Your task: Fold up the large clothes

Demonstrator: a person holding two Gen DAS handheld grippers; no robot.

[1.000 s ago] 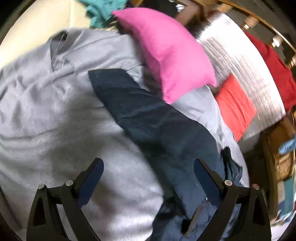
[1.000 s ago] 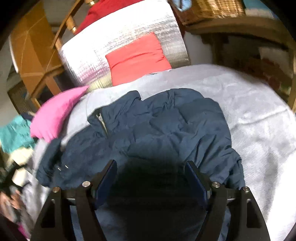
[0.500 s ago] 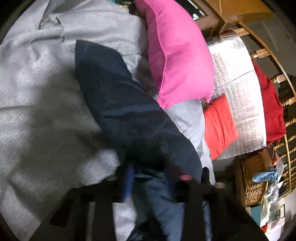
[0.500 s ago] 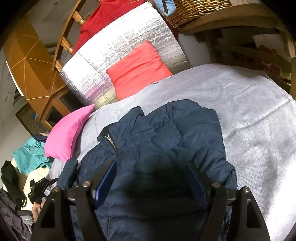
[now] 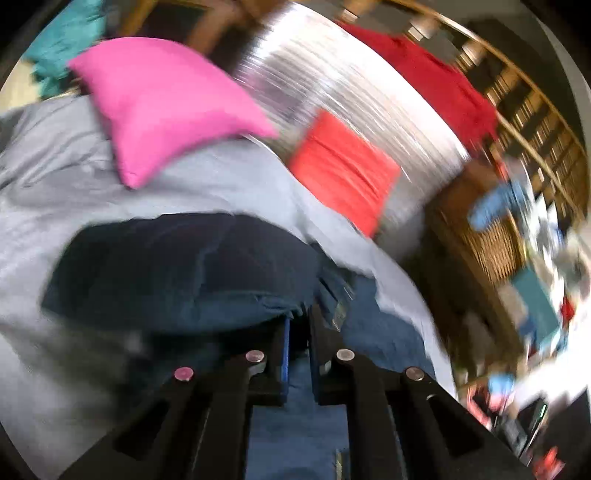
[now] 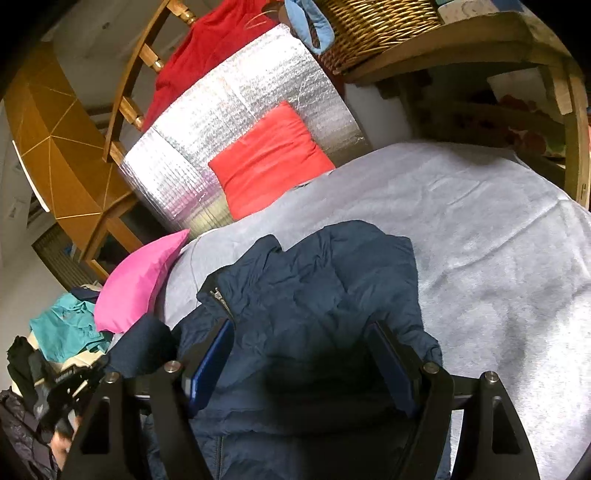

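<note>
A navy puffer jacket [image 6: 314, 295] lies crumpled on a grey bed cover [image 6: 480, 240]. In the left wrist view my left gripper [image 5: 299, 325] is shut on the jacket's sleeve [image 5: 177, 273], which bulges up in front of the fingers. That gripper also shows at the lower left of the right wrist view [image 6: 70, 384], holding the sleeve end. My right gripper [image 6: 303, 354] is open and hovers just over the jacket's body, its fingers on either side of the dark fabric, holding nothing.
A pink pillow [image 5: 162, 107] and a red cushion [image 6: 269, 158] lie at the head of the bed against a silver foil panel [image 6: 229, 110]. A wicker basket [image 6: 369, 26] sits on a wooden shelf. A pile of clothes [image 6: 62, 332] lies beyond the bed's left side.
My left gripper came down on the sleeve, shut on it and has lifted and swung it toward the jacket body. My right gripper has stayed open over the jacket.
</note>
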